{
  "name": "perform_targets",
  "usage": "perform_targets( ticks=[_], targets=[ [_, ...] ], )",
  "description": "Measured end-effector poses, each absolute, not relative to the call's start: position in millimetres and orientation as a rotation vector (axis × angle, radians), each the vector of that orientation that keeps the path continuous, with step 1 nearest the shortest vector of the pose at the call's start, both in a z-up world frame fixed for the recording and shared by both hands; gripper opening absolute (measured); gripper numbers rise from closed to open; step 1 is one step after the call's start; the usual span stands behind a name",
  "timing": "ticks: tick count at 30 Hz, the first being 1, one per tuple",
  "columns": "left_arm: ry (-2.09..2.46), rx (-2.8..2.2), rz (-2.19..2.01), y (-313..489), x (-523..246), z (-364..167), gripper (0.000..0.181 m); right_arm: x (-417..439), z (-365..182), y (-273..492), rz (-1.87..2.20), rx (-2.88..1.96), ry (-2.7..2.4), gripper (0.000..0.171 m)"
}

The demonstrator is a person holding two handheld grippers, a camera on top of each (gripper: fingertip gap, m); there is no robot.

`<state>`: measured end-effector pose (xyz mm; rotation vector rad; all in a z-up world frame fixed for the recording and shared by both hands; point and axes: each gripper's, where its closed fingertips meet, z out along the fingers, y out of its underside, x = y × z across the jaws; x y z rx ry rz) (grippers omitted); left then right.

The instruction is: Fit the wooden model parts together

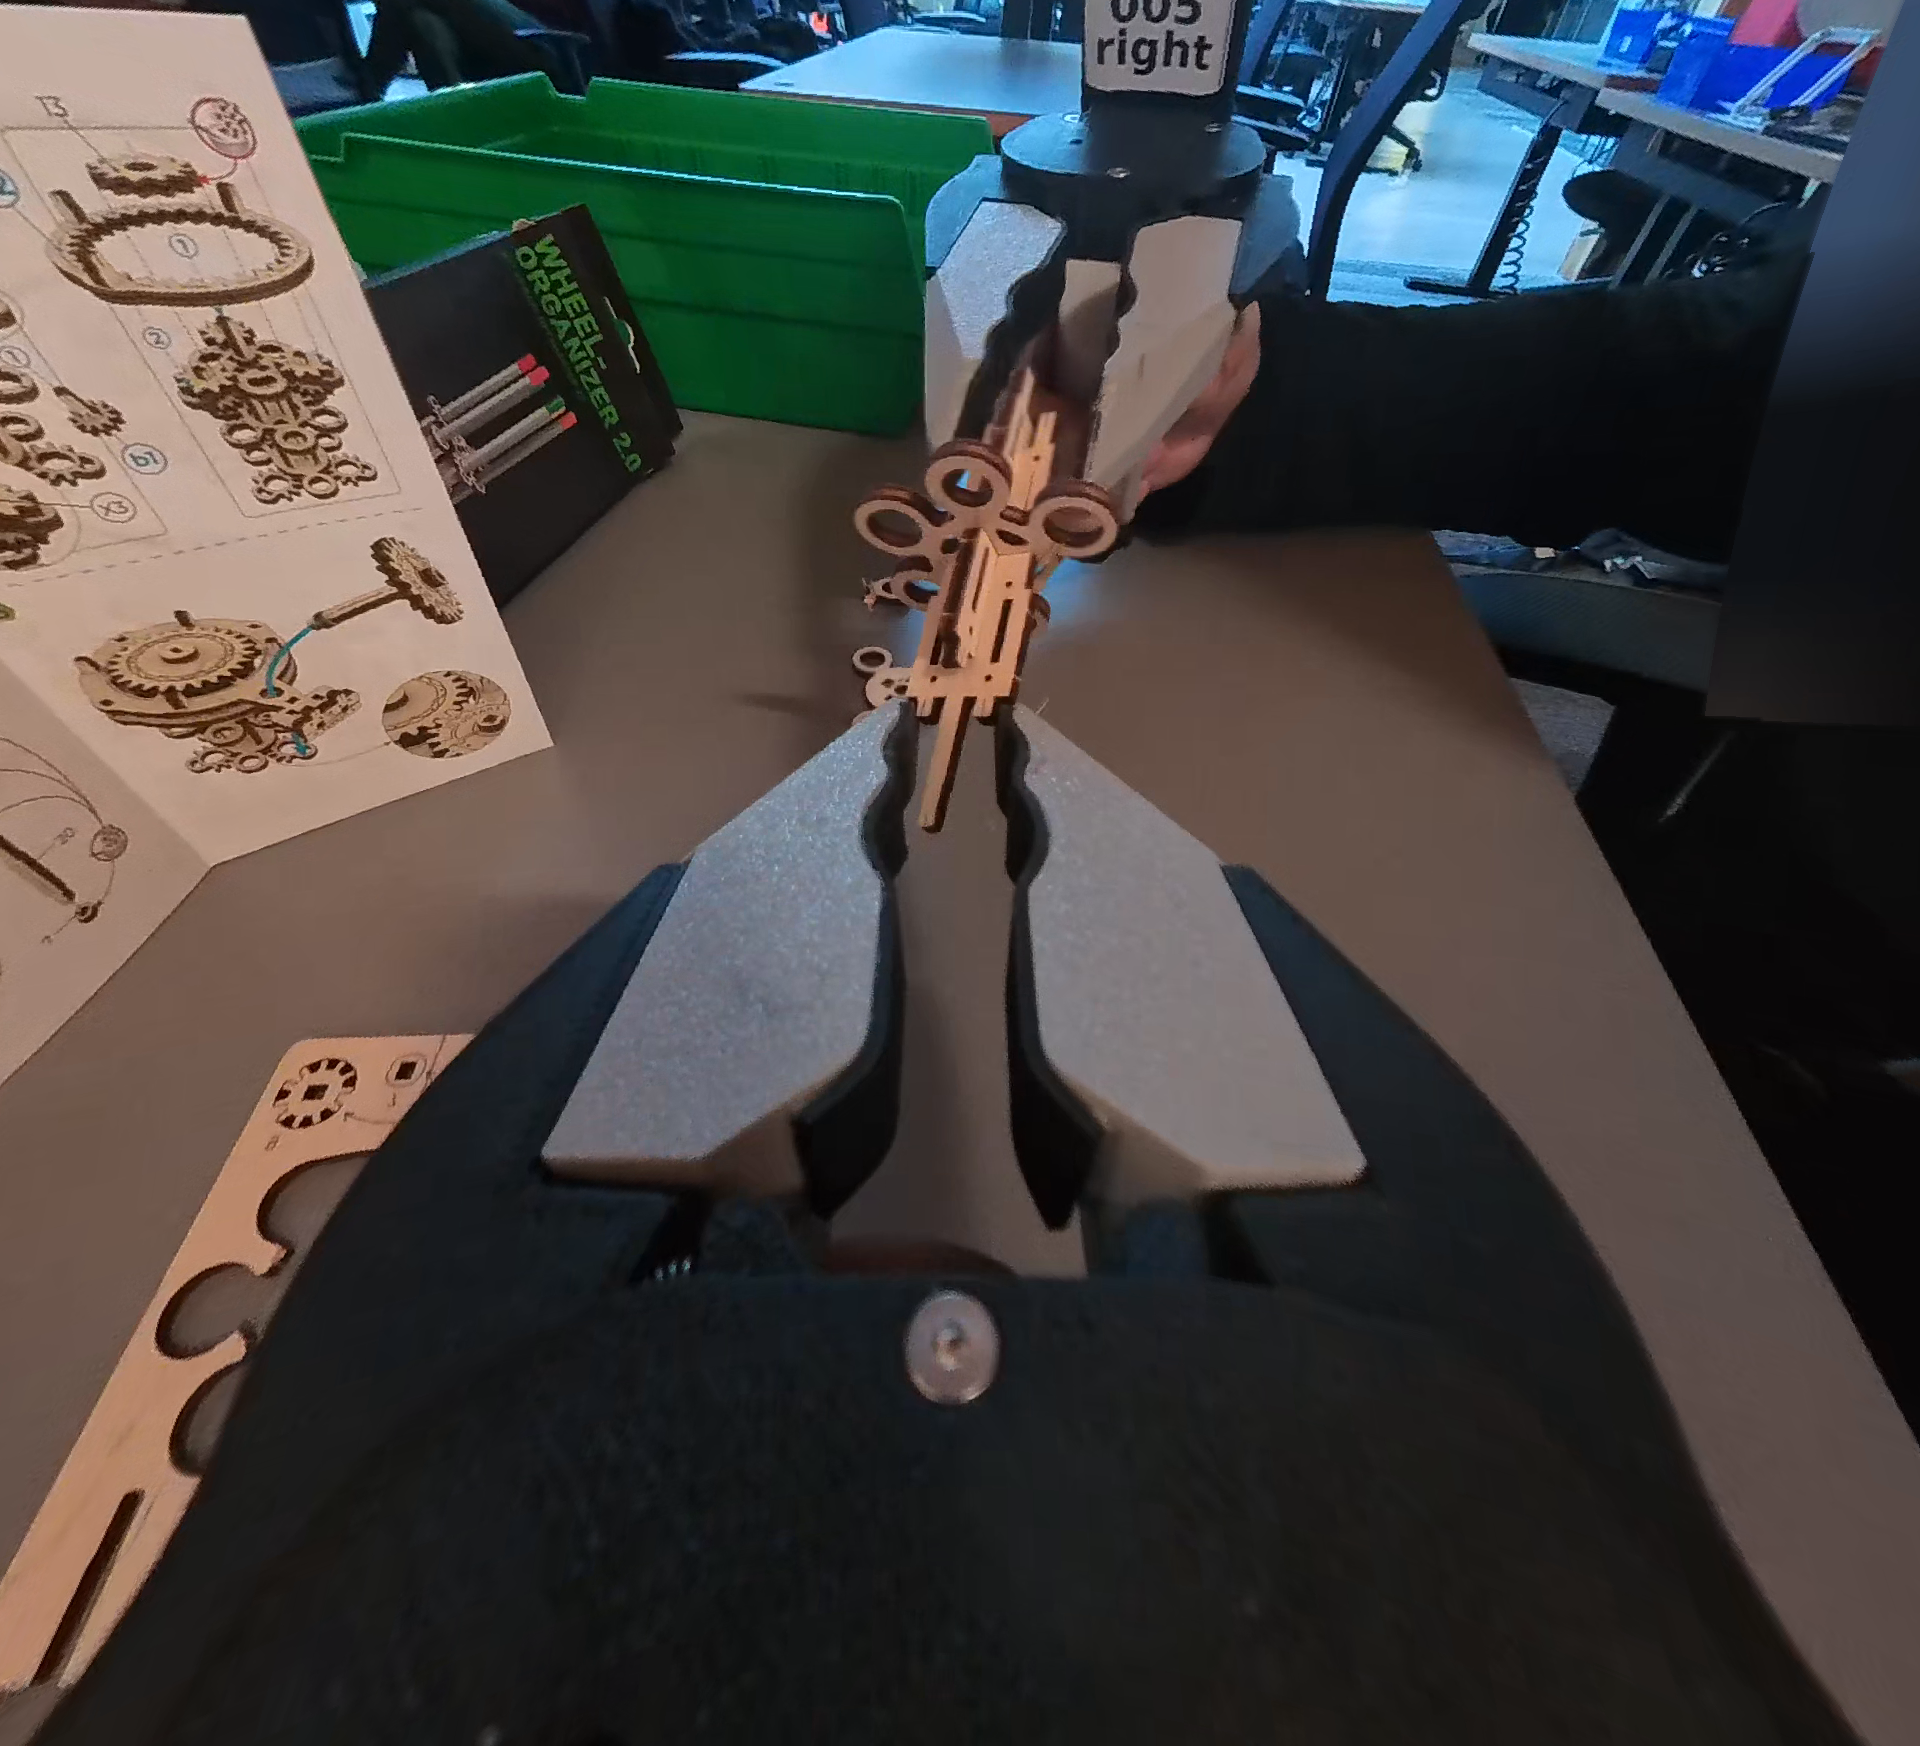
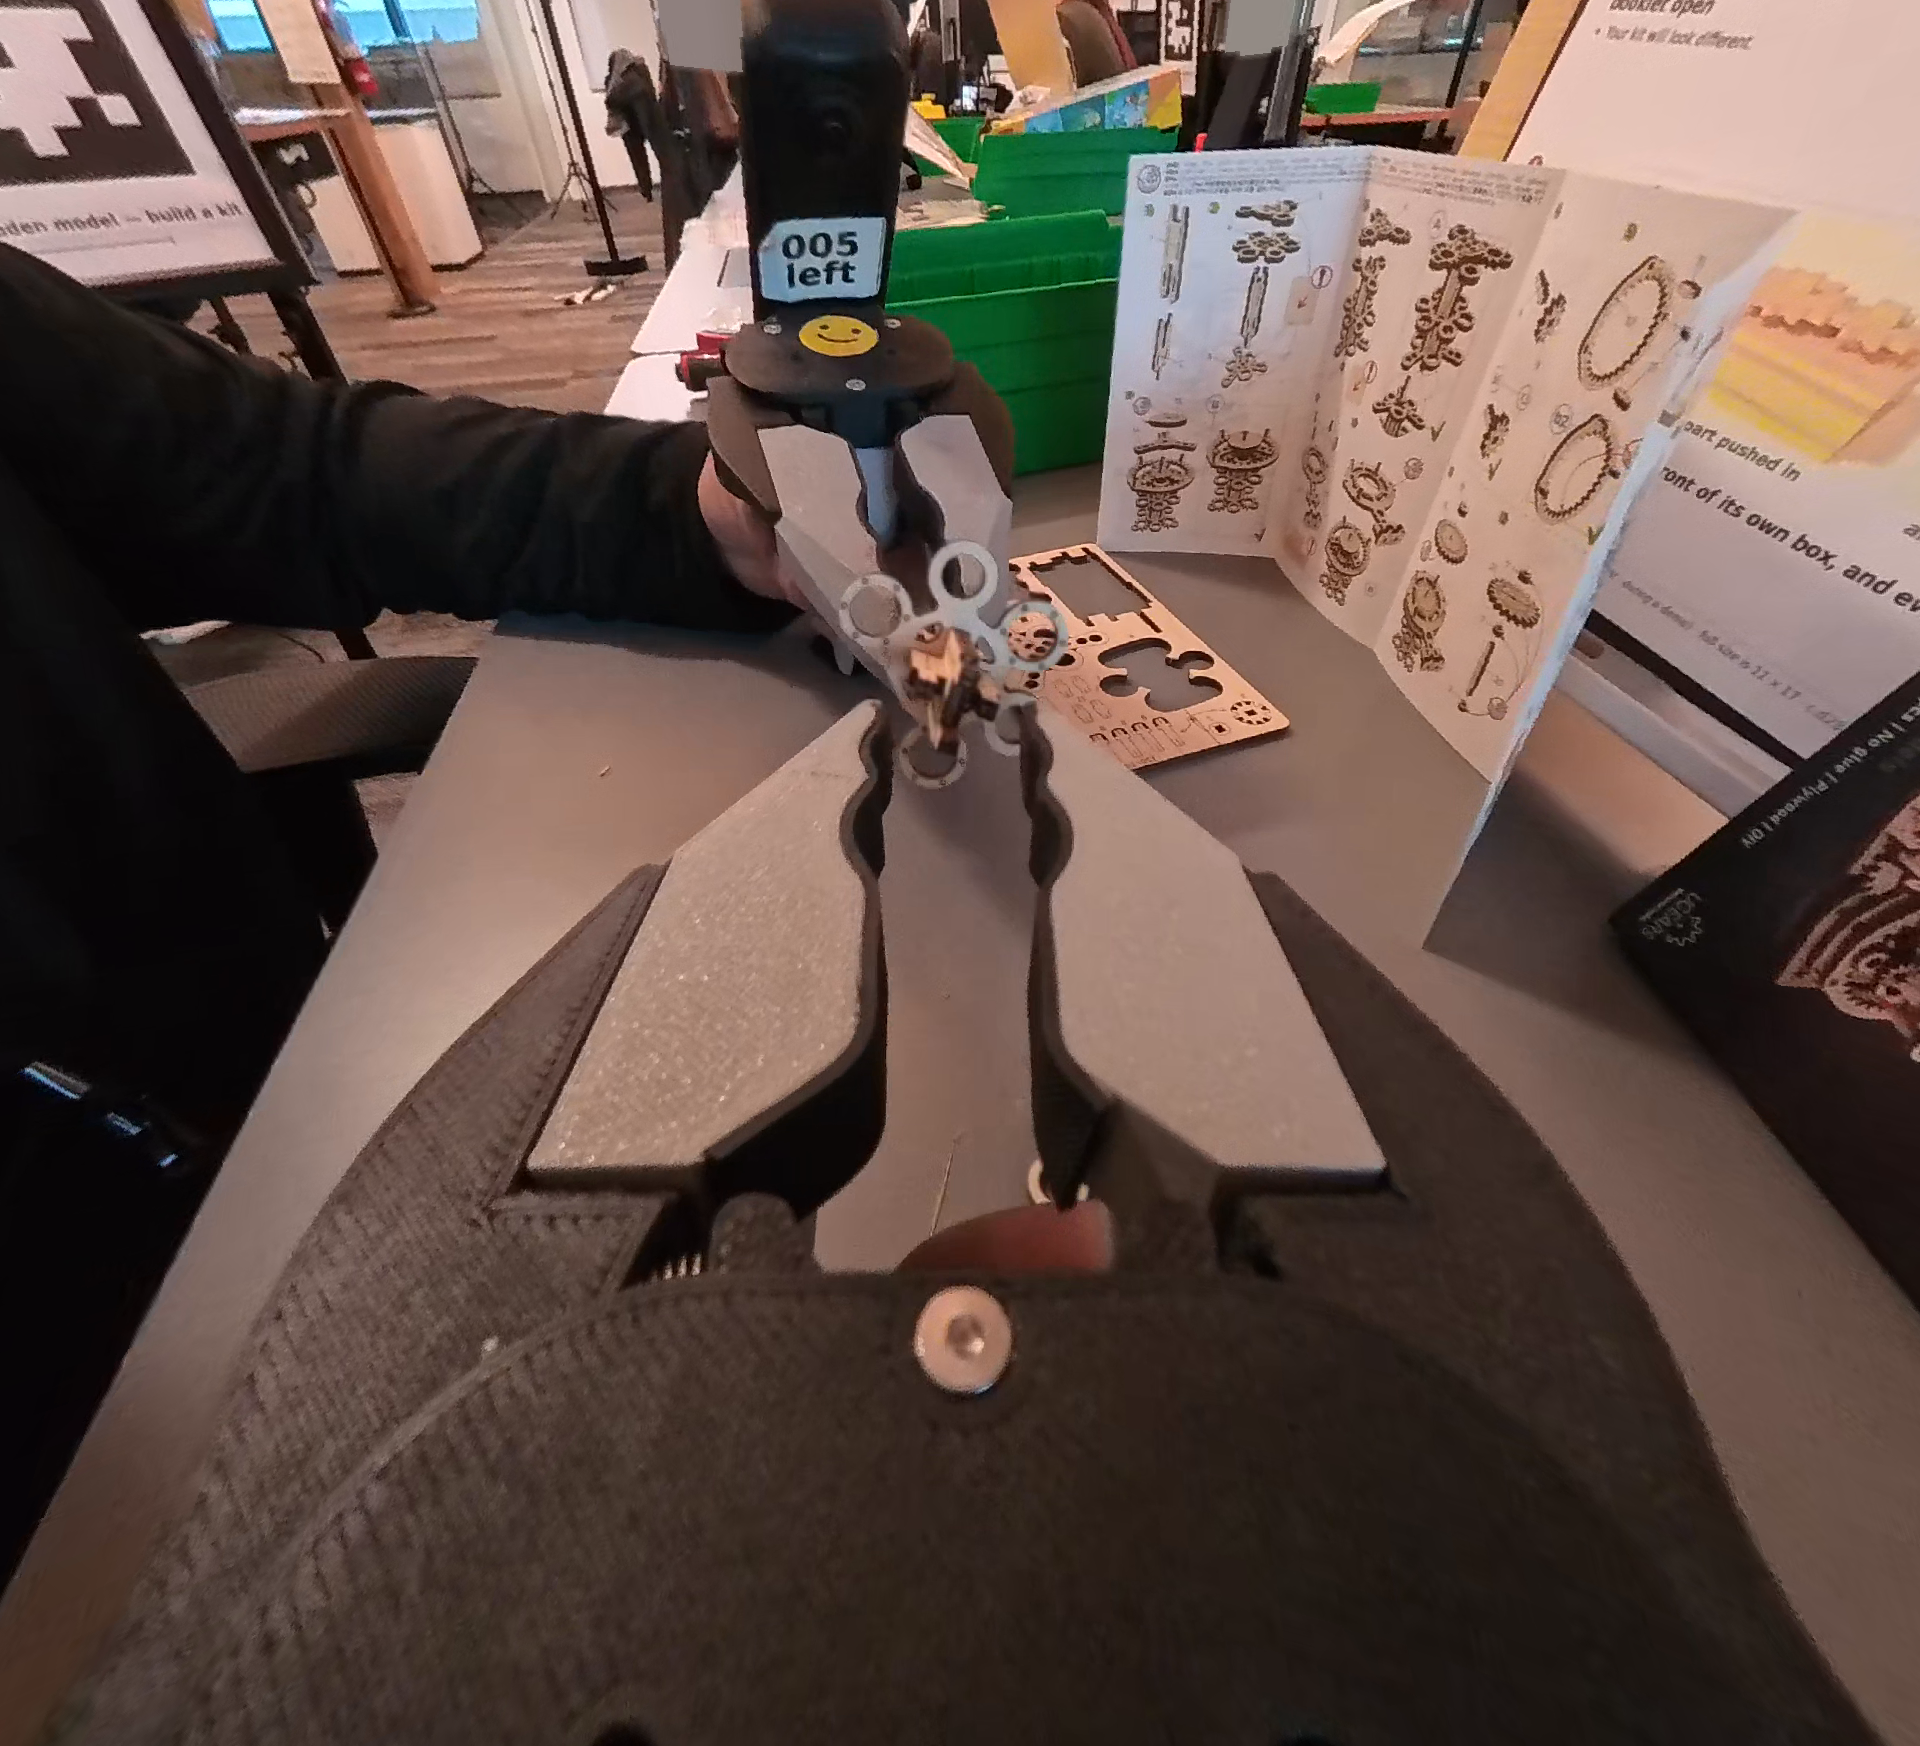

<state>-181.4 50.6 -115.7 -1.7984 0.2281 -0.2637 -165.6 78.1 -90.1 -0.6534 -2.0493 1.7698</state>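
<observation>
- Both grippers meet nose to nose over the grey table [image 1: 1299,761], with the wooden model [image 1: 982,574] strung between them.
- In the left wrist view, the right gripper [image 1: 1049,408] comes in from straight ahead and above, its fingers clamped on the model's far end, just beyond the ring-shaped petals.
- The left gripper [image 1: 951,740] sits right at the model's near end; its fingertips flank the square shaft, and a thin wooden strip [image 1: 940,777] pokes back between the fingers.
- Whether those left fingers actually pinch the shaft or just bracket it, I cannot tell; a narrow gap shows behind the tips.
- The model's long axis runs along the line joining the two grippers, tilted upward toward the right one.
- My read: any push has to travel straight along that axis, or the strip will bend.
- The cut-out plywood sheet [image 2: 1143,688] lies flat beyond and to the right of the right gripper [image 2: 951,730], near the folded instruction sheet [image 2: 1351,408].
</observation>
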Motion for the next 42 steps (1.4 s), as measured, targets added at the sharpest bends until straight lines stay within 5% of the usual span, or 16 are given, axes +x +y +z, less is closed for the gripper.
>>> perform_targets(
  ticks=[9,32,42],
  targets=[
    [0.265,-1.838,-0.203,54.7,-176.1,-122.3,0.011,-168.0,-84.0,76.0,1.771,-0.657,-2.002,0.008],
    [0.202,-1.842,-0.202,54.2,-185.3,-121.4,0.019,-174.1,-92.0,80.4,1.614,-0.661,-2.033,0.007],
    [0.292,-1.854,-0.175,58.1,-170.6,-125.1,0.002,-170.1,-98.3,66.3,1.629,-0.641,-2.098,0.007]
  ],
)
